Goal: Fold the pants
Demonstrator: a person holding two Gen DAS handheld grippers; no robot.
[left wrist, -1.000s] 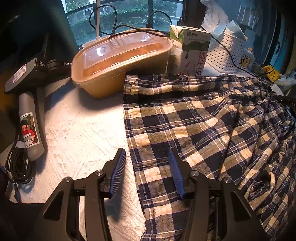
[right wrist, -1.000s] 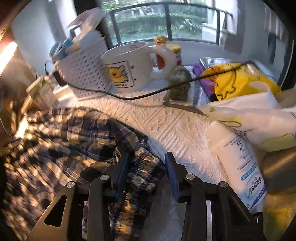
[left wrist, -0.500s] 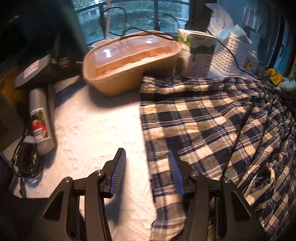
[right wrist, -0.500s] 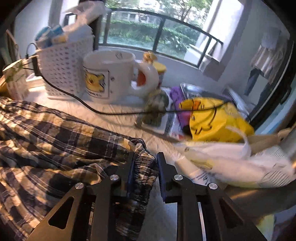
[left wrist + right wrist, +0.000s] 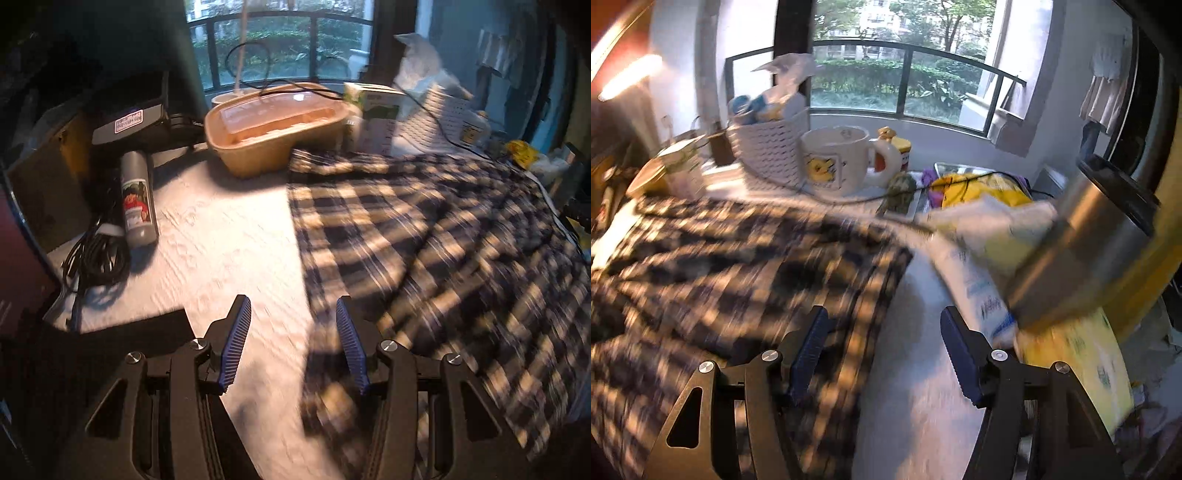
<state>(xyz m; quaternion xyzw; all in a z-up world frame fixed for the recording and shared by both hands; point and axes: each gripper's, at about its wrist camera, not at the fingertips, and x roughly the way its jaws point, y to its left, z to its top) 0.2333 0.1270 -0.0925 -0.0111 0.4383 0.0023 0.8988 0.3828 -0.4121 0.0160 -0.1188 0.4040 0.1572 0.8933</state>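
Note:
The navy-and-cream plaid pants (image 5: 424, 236) lie spread on a white textured cloth (image 5: 229, 243). My left gripper (image 5: 293, 343) is open and empty, raised over the cloth beside the pants' left edge. In the right wrist view the pants (image 5: 738, 266) cover the left half. My right gripper (image 5: 882, 350) is open and empty, over the pants' right edge. Both views are motion-blurred.
Left wrist view: a tan lidded container (image 5: 277, 125), a carton (image 5: 376, 118), a grey tube (image 5: 137, 199), coiled black cable (image 5: 96, 254). Right wrist view: a white mug (image 5: 838, 158), a white basket (image 5: 768, 147), a steel cup (image 5: 1089, 240), a white tube (image 5: 975, 284), yellow bags (image 5: 979, 188).
My right gripper was shut on the pants' edge half a second ago; it has let go, opened and lifted. My left gripper has pulled back and left, staying open.

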